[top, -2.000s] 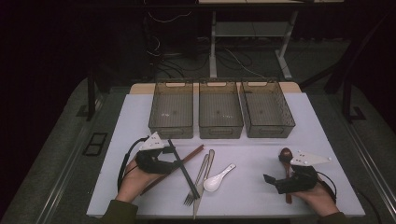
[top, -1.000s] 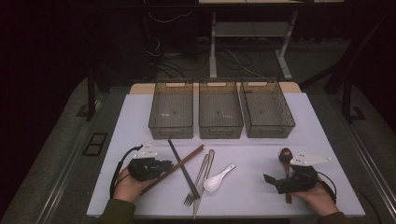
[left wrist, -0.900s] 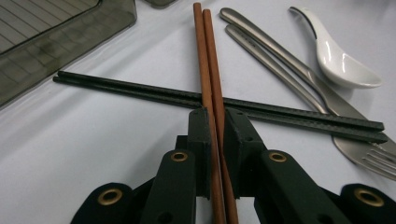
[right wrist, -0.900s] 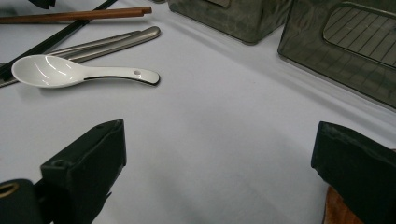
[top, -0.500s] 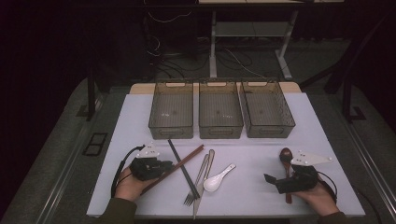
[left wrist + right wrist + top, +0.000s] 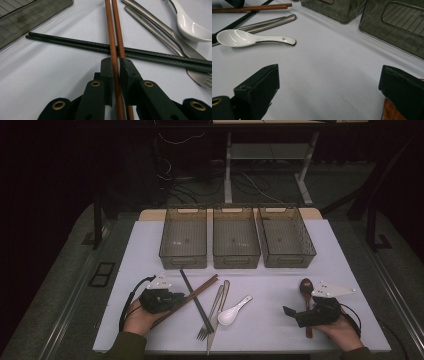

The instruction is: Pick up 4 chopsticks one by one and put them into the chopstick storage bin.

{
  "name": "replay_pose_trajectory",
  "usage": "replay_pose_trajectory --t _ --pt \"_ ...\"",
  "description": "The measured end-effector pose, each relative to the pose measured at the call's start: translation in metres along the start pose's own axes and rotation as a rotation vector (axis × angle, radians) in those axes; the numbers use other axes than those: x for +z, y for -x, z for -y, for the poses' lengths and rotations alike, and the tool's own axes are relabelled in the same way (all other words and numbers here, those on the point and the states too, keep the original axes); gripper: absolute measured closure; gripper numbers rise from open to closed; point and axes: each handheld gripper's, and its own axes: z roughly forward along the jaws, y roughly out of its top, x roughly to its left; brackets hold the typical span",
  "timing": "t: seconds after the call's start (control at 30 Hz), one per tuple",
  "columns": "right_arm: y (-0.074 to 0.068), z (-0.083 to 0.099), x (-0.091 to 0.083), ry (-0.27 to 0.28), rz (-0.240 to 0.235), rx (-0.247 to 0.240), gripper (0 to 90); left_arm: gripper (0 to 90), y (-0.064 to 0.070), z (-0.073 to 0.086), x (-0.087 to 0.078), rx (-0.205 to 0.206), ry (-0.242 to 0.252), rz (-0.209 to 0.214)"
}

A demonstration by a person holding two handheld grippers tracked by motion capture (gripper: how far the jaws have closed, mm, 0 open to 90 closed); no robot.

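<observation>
The white surface (image 6: 280, 285) carries three smoky clear bins (image 6: 236, 243) in a row along its far side. Nearer lie black chopsticks (image 6: 196, 300) crossing brown wooden chopsticks (image 6: 202, 287), a metal fork (image 6: 210, 318), a white ceramic spoon (image 6: 233, 311) and, well apart on the right, a wooden spoon (image 6: 306, 286).

The table (image 6: 320, 285) is plain white, and the three bins (image 6: 236, 237) at its far edge are smoky translucent grey with a fine grid pattern on their floors. Nearer than the bins lie reddish-brown chopsticks (image 6: 115, 30), black chopsticks (image 6: 75, 43) with what looks like a faint woven texture, a silver fork (image 6: 211, 312), a glossy white spoon (image 6: 249, 38) and a dark brown wooden spoon (image 6: 306, 286). Both grippers, left gripper (image 6: 115, 65) and right gripper (image 6: 300, 315), are black with brass-coloured rivets and pale grey top plates.
</observation>
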Motion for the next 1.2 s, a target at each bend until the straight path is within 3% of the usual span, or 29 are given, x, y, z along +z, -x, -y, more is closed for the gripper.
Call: replay_pose_trajectory --t 0.43,1.2 --pt "0.0000 0.0001 0.0002 -0.002 0.001 -0.004 2.8 78.3 -0.0026 0.0016 0.0047 0.009 -0.032 -0.006" --pt "0.0000 0.0002 0.0003 -0.003 0.000 -0.005 2.8 83.1 -0.0032 0.0013 0.0063 0.009 -0.033 -0.001"
